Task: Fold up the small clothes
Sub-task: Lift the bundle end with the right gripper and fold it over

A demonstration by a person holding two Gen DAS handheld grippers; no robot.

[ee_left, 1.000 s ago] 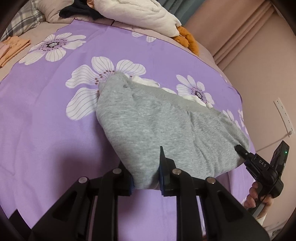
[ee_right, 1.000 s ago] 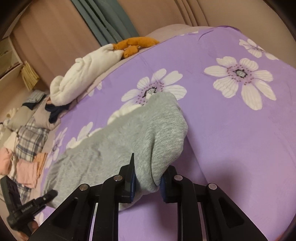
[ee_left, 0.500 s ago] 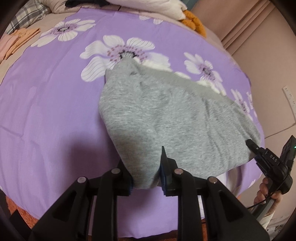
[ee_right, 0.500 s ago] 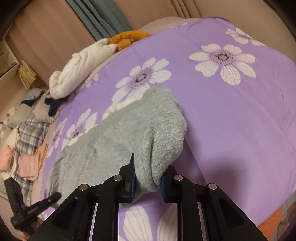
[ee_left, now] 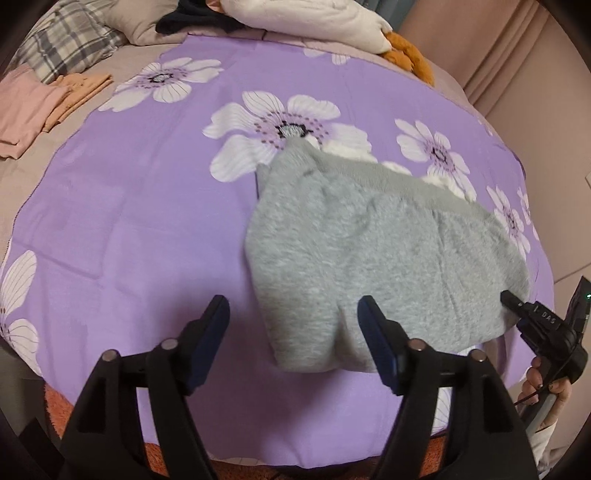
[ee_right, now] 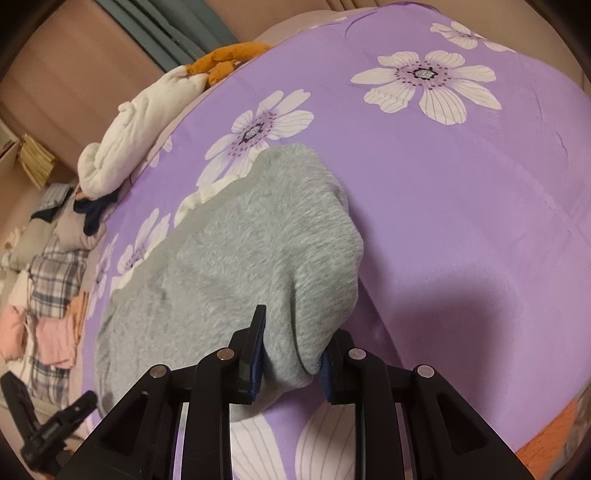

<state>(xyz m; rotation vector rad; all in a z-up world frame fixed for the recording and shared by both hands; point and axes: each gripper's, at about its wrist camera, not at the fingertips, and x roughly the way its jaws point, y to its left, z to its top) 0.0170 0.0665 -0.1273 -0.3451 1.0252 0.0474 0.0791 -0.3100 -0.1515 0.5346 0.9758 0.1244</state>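
A grey fleece garment [ee_left: 376,254] lies on a purple flowered sheet [ee_left: 147,221], with white fabric [ee_left: 354,153] showing beyond its ribbed far edge. My left gripper [ee_left: 293,326] is open, its jaws wide on either side of the garment's near left corner, holding nothing. My right gripper [ee_right: 290,363] is shut on the garment's near right corner [ee_right: 295,332]. The right gripper also shows in the left wrist view [ee_left: 513,301] at the garment's right edge. The left gripper shows in the right wrist view [ee_right: 88,398] at the lower left.
Folded pink and orange clothes [ee_left: 40,99] lie at the far left beside a plaid cloth [ee_left: 70,44]. A white plush with orange parts [ee_left: 314,14] lies at the bed's far end. An orange rug [ee_right: 546,439] shows below the bed edge.
My left gripper has opened and let go of the garment's left corner, which now lies on the sheet. The right gripper stays shut on its corner.
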